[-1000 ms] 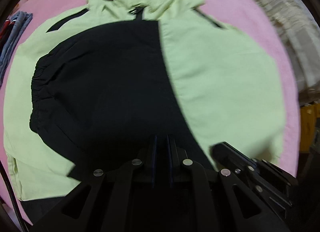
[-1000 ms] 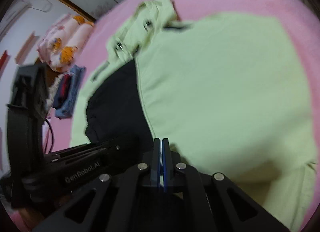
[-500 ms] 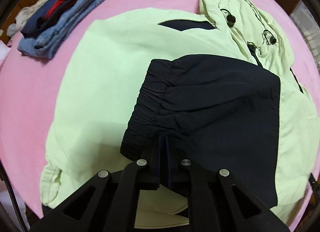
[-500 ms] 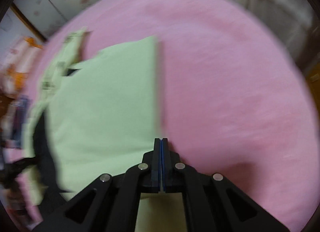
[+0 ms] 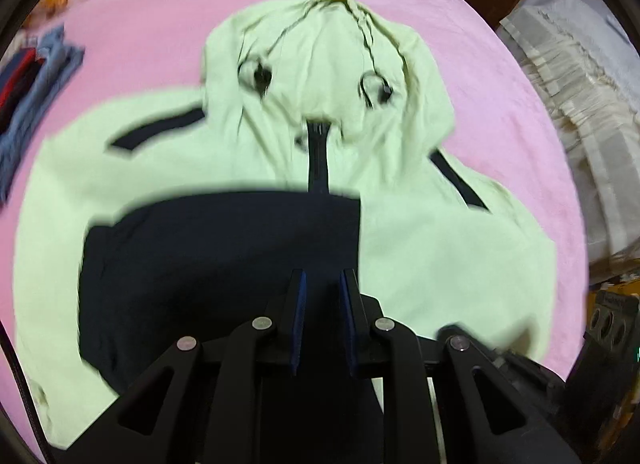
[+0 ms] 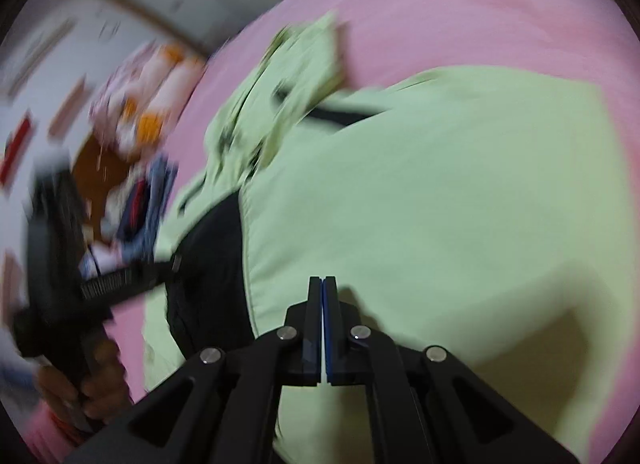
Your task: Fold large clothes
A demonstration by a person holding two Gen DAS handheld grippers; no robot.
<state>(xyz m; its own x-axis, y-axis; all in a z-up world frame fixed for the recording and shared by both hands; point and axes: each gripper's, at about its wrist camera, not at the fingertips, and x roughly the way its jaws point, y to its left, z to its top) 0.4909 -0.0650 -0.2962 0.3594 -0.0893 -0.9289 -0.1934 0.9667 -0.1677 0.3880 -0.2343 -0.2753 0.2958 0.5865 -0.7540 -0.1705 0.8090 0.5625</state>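
- With the jacket (image 5: 420, 248) flat on the pink bed (image 5: 160, 16), hood (image 5: 320, 64) far from me and hem at my end, its long axis runs straight away from my left gripper (image 5: 322, 288), in line with the zip (image 5: 318, 160).
- Left gripper: jaws apart by a small gap, nothing between them. It hangs over the dark panel (image 5: 220, 264) on the left half of the body, close to the centre line.
- Right gripper (image 6: 322, 296): pads pressed together, no cloth visibly pinched. It sits over the pale right half (image 6: 420, 204), which looks already folded inward; straight outer edge to my right, pink beyond it.
- My read: sides done or nearly so, next fold goes hem toward hood, along that axis.
- Both grippers are at the hem end, 1 each side of the zip, left nearer the centre. Neither has a clear advantage; hem itself is hidden under the fingers in both views.
- Both views are motion-blurred, so exact edges are uncertain.
- Folded jeans pile (image 5: 36, 76) sits well to the left, off the fold path.
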